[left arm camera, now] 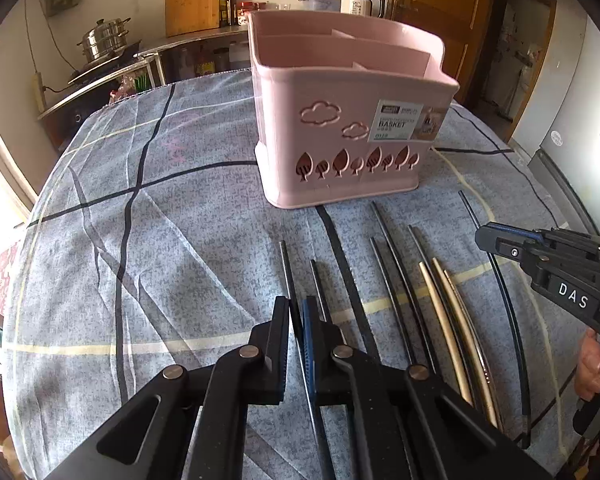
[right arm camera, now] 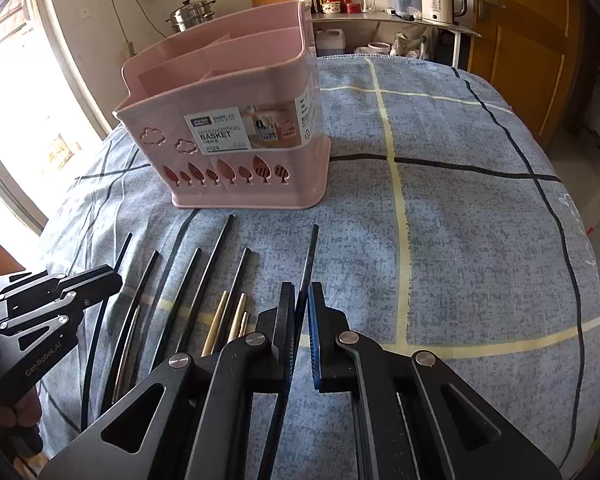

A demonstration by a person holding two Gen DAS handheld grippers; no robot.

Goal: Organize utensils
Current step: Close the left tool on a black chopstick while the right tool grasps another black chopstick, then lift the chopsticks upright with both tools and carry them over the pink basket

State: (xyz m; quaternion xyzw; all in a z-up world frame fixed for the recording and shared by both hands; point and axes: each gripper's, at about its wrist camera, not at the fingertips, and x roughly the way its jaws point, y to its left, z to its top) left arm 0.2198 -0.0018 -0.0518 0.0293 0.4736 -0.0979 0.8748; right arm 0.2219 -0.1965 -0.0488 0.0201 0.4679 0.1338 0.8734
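A pink divided basket (left arm camera: 280, 128) (right arm camera: 260, 194) stands upright on the checked tablecloth. In front of it lie several black chopsticks and a few wooden ones (left arm camera: 444, 320) (right arm camera: 216, 320), side by side. My left gripper (left arm camera: 296, 306) (right arm camera: 114, 276) is shut on the leftmost black chopstick (left arm camera: 285, 264) (right arm camera: 125, 246), which passes between its pads. My right gripper (right arm camera: 301, 292) (left arm camera: 486, 236) is shut on the rightmost black chopstick (right arm camera: 313, 248) (left arm camera: 470, 212). Both held sticks still lie along the cloth, tips pointing toward the basket.
The blue-grey tablecloth (left arm camera: 160, 240) (right arm camera: 480, 240) covers a rounded table. Behind it, a counter holds a steel pot (left arm camera: 104, 38), a cutting board (left arm camera: 192, 0) and a kettle (right arm camera: 440, 0). A wooden door (right arm camera: 528, 40) is at the right. A hand (left arm camera: 592, 364) holds the right gripper's handle.
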